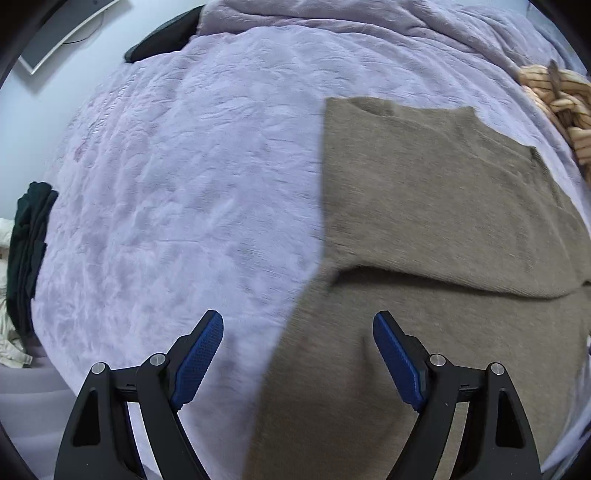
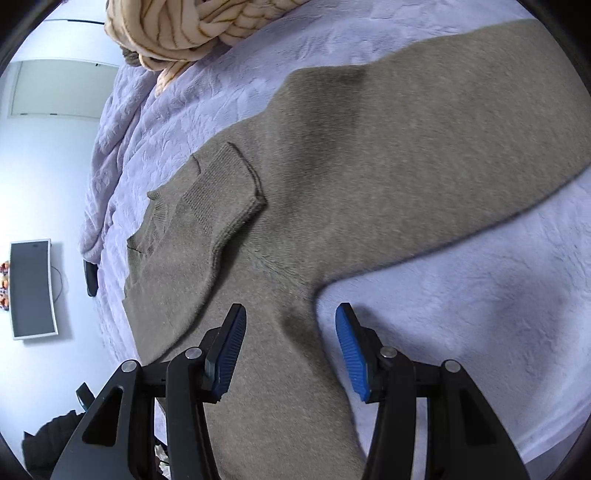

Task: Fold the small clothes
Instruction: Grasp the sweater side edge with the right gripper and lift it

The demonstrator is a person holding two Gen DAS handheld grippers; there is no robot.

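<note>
A taupe knit sweater (image 1: 424, 192) lies flat on the lavender bed cover (image 1: 184, 184), with one part folded across its body. My left gripper (image 1: 298, 319) hangs open above the sweater's left edge, nothing between its blue pads. In the right wrist view the same sweater (image 2: 369, 147) shows its ribbed collar (image 2: 207, 206) at the left and a sleeve (image 2: 480, 110) running to the upper right. My right gripper (image 2: 291, 308) is open over the cloth where sleeve and body meet, with neither pad pressing on the knit.
An orange striped cloth (image 1: 557, 107) (image 2: 192, 29) is bunched at the bed's far side. Dark garments (image 1: 27, 240) hang over the bed's left edge. A monitor (image 2: 31, 288) stands by the wall, and a dark pile (image 2: 55, 435) lies on the floor.
</note>
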